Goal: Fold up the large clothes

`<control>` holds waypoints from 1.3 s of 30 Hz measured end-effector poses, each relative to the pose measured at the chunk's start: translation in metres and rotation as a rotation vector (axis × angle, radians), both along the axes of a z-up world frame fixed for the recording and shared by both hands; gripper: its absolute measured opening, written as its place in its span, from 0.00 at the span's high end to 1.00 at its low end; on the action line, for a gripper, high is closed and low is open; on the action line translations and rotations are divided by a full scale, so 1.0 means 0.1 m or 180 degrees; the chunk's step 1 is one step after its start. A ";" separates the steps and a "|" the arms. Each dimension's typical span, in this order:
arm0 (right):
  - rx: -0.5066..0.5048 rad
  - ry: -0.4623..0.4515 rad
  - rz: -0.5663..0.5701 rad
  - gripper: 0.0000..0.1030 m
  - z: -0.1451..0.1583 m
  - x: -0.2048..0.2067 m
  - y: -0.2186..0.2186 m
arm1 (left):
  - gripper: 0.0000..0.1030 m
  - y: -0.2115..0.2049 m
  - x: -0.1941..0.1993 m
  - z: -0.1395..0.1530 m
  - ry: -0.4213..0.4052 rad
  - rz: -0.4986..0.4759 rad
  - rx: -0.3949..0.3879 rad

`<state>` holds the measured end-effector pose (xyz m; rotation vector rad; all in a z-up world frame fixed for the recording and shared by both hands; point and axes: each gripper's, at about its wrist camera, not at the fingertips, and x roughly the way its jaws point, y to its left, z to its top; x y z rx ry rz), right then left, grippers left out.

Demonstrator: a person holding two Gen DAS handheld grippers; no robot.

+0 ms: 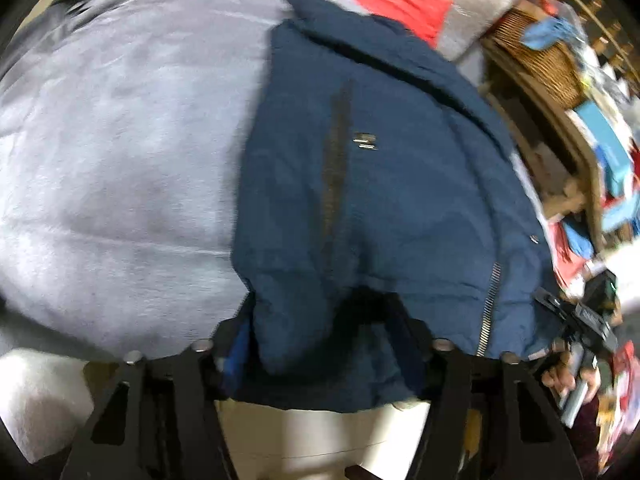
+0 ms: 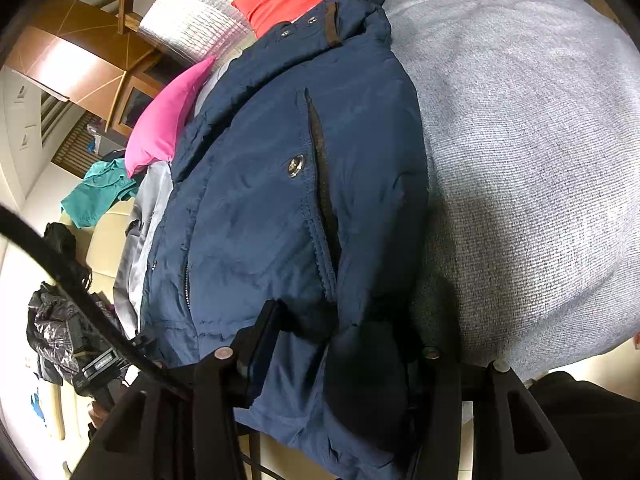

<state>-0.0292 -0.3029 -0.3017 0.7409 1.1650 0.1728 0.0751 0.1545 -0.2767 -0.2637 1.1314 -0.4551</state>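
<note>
While the navy padded zip jacket (image 1: 360, 184) lies centre-frame on the grey fleece blanket (image 1: 112, 168), your left gripper (image 1: 320, 344) and right gripper (image 2: 340, 344) each clamp its lower hem.

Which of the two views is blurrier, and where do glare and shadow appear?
Left wrist view: motion-smeared throughout, worst on the cluttered wicker shelf. Right wrist view: sharp, stitching crisp on the navy padded jacket; glare whitens the wooden cabinet; shadow darkens the grey fleece blanket.
</note>
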 end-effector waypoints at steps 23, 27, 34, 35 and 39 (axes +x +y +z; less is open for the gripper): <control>-0.0298 -0.0373 0.0162 0.78 0.32 -0.11 0.17 | 0.83 -0.08 -0.06 0.09 -0.0226 0.0025 -0.0023; -0.0118 -0.0378 0.0150 0.78 0.37 -0.26 0.16 | 0.84 -0.07 -0.25 0.14 -0.0220 0.0022 -0.0004; 0.0182 -0.0120 0.0217 0.76 0.30 -0.52 0.13 | 0.82 -0.02 -0.67 0.08 -0.0115 -0.0097 0.0105; 0.0215 -0.0004 0.0201 0.73 0.22 -0.51 0.11 | 0.78 -0.03 -0.64 0.03 -0.0055 -0.0065 0.0209; 0.0479 0.0306 0.0022 0.45 -0.04 -0.38 0.05 | 0.61 -0.14 -0.43 -0.17 0.0256 -0.0055 0.0384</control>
